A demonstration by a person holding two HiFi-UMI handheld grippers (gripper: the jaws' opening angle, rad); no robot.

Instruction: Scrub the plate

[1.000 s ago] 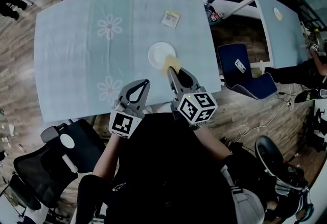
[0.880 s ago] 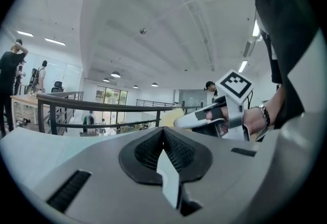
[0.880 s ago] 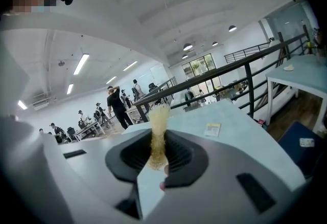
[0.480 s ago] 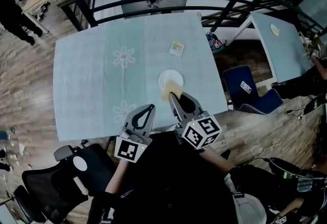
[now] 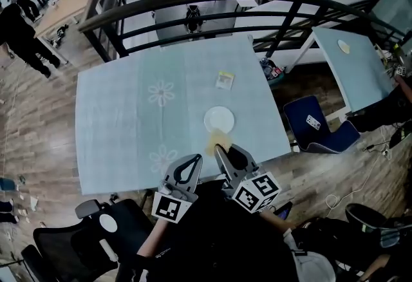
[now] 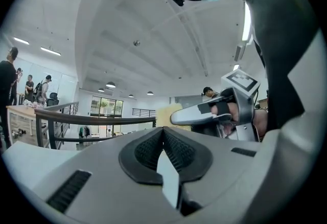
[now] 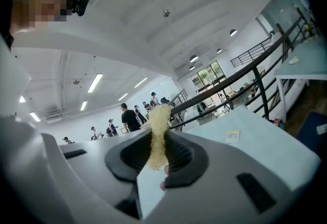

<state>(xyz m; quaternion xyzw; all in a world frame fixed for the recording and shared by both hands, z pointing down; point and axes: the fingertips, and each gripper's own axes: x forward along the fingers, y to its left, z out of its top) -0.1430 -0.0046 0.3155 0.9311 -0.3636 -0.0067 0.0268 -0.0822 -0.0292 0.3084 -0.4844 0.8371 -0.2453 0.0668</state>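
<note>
A small white plate lies on the pale blue tablecloth, right of centre. Just on its near side hangs a yellow sponge, and my right gripper is shut on it. In the right gripper view the sponge stands up between the shut pads, raised off the table. My left gripper is beside it, over the table's near edge, shut with nothing in it. In the left gripper view the pads meet, and the right gripper shows to the right, tilted up toward the ceiling.
A small yellow-and-white packet lies beyond the plate. A black railing runs behind the table. A black office chair is at my lower left and a blue seat stands right of the table. Several people stand in the background.
The sponge was at the plate's near rim; now it is drawn back toward me, off the plate. Both grippers sit nearer the table's front edge, and the view takes in more room.
</note>
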